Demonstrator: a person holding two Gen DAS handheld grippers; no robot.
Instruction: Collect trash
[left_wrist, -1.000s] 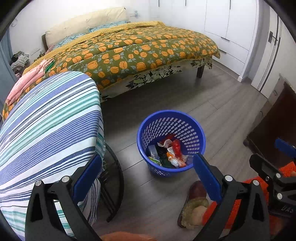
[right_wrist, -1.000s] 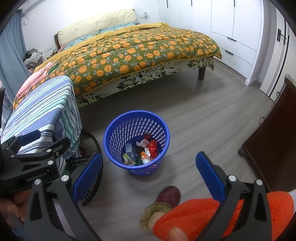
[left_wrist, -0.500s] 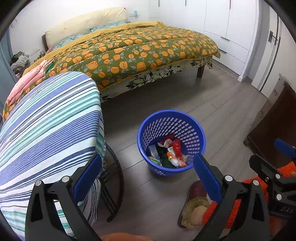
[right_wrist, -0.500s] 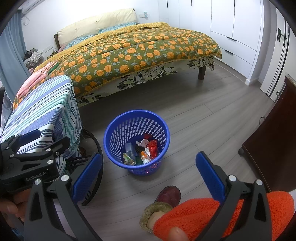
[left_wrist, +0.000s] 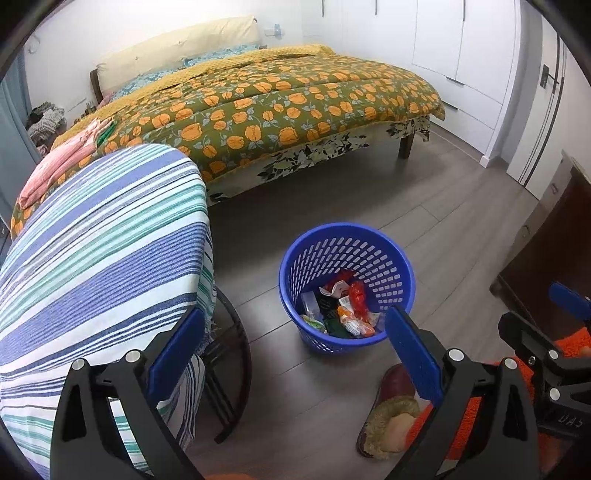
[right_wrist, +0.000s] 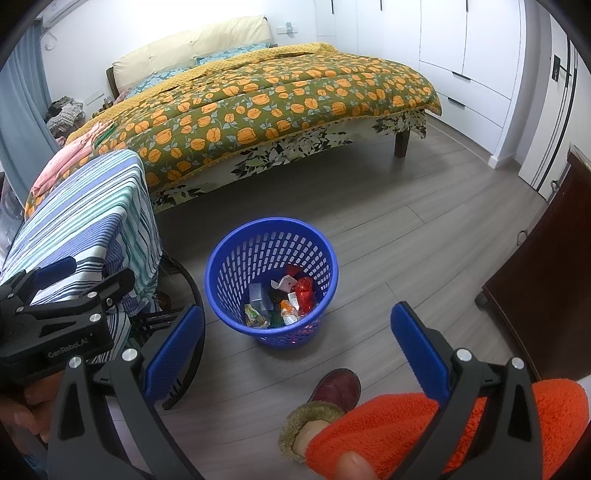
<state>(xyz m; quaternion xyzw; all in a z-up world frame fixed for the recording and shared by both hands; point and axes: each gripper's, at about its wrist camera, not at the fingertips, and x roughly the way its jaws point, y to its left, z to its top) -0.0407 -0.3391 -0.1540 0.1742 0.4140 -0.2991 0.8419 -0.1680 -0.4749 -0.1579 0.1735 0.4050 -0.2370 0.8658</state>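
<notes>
My left wrist camera looks forward and down along my left gripper (left_wrist: 295, 354), from above floor level, toward the blue basket (left_wrist: 295, 258) just ahead, with the striped cloth (left_wrist: 103, 240) close on its left. My right wrist camera faces the same way from a spot further right, along my right gripper (right_wrist: 295, 350), with the basket (right_wrist: 225, 258) near centre. Both share the basket, the bed (left_wrist: 295, 99) beyond, the wardrobe doors (right_wrist: 480, 48) and the grey floor (right_wrist: 388, 236). Each view catches the other gripper at its edge.
</notes>
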